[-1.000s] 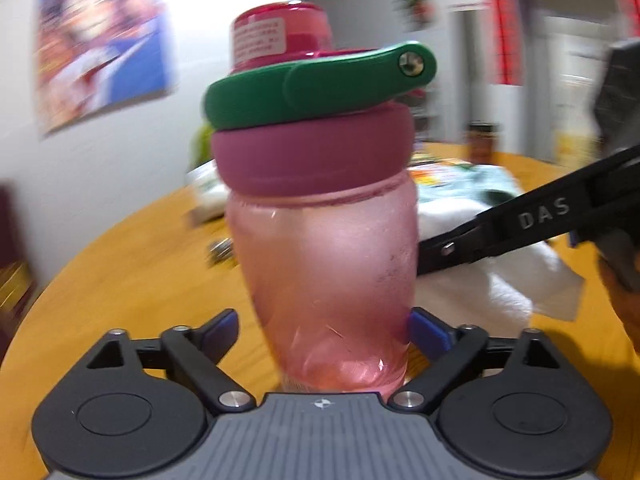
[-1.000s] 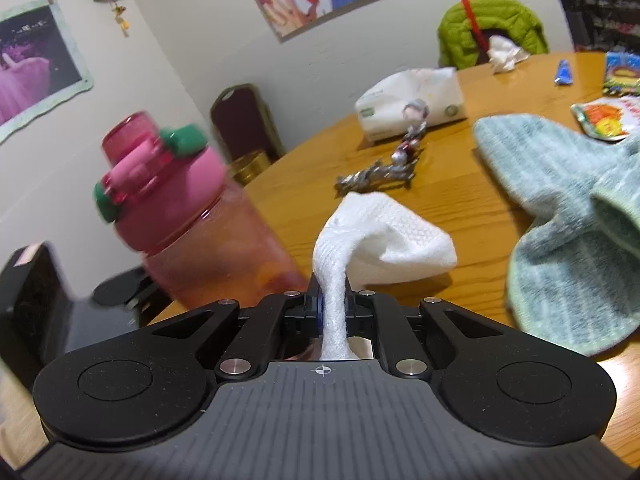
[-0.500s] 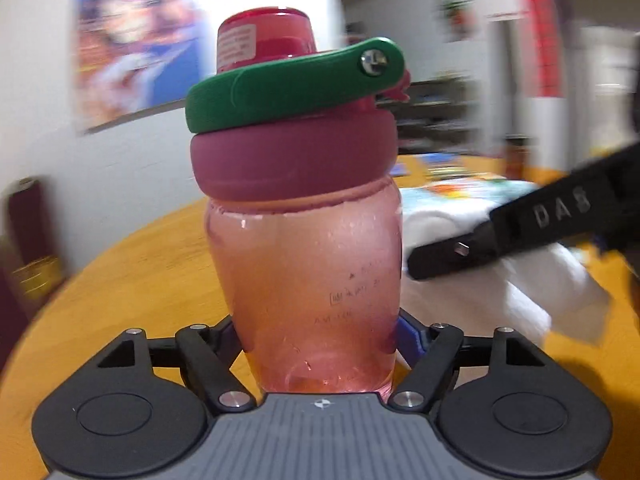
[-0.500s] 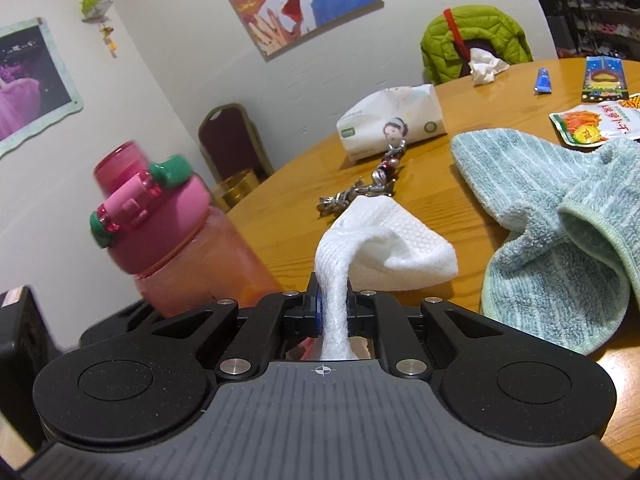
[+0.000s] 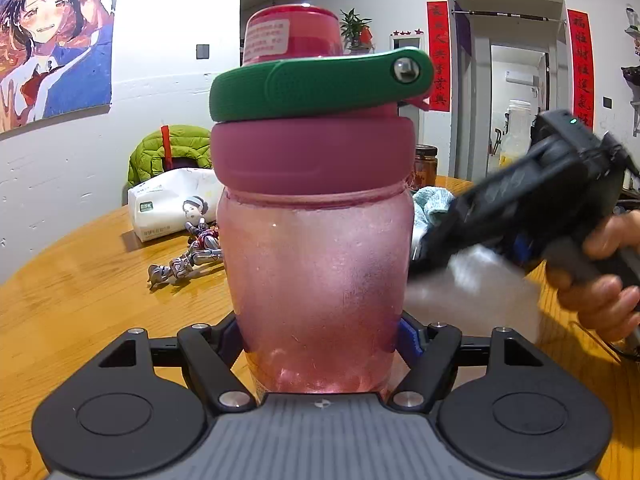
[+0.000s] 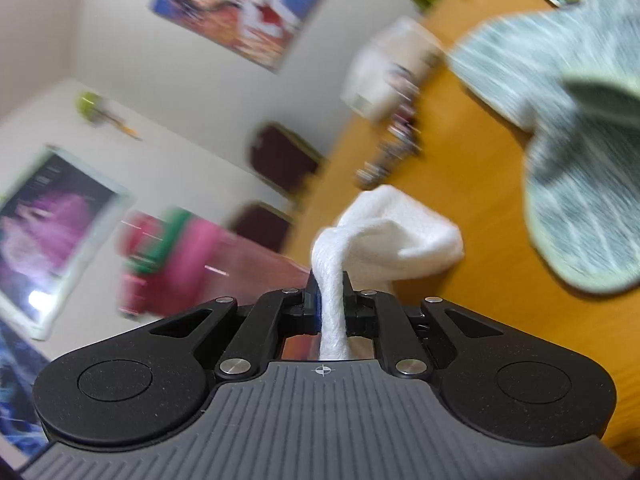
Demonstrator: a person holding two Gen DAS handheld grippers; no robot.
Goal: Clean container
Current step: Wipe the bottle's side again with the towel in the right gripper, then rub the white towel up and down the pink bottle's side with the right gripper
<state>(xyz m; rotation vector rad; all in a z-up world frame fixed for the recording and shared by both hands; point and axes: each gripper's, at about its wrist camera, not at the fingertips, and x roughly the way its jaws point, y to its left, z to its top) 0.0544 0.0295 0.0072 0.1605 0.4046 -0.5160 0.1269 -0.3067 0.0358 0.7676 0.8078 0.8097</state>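
A pink translucent bottle with a dark pink lid and a green carry loop stands upright on the wooden table. My left gripper has it between its jaws, which are closing, the blue pads pressed on the lower body at both sides. My right gripper is shut on a white cloth. In the left wrist view the cloth hangs blurred right beside the bottle's right side, whether touching I cannot tell. In the right wrist view the bottle is a tilted blur at the left.
A tissue pack and a small toy figure lie behind the bottle on the left. A teal towel is spread to the right, with a jar behind it. A person's hand holds the right gripper.
The left jaws went from wide apart to closed against the bottle. The right gripper rolled and came down close beside the bottle's right side, still holding the cloth.
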